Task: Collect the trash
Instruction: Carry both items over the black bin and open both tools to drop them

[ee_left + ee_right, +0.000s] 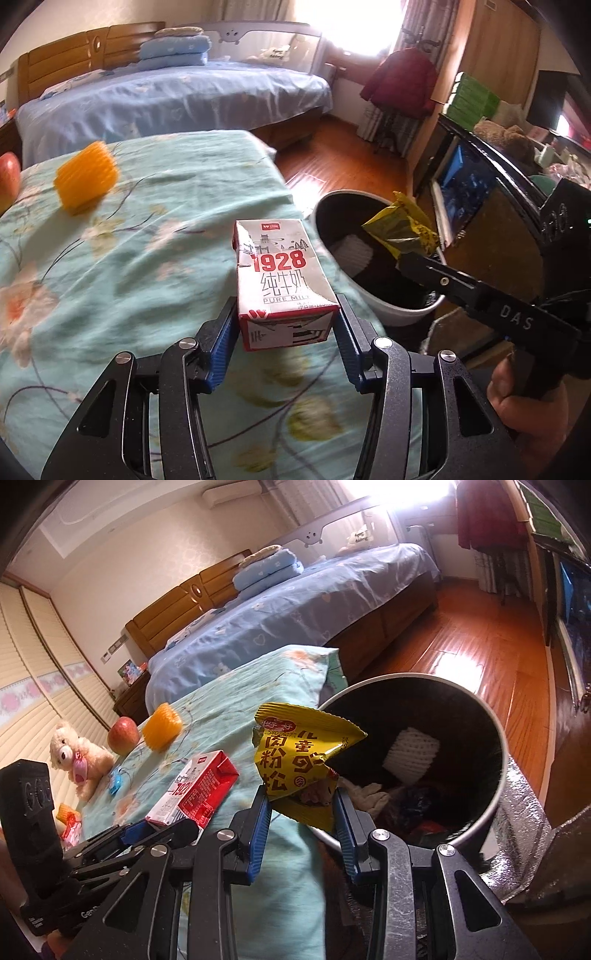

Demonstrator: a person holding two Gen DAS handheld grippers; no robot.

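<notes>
Left fingers [288,325] clamp milk carton [280,273] near bed edge; right fingers [300,805] pinch yellow wrapper [299,753] over bin rim [495,723].

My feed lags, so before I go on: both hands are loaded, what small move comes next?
Probably open the right hand-held gripper: its yellow wrapper hangs at the bin rim, partly over the opening. The left hand-held gripper holds the milk carton above the bed, so that follows.
</notes>
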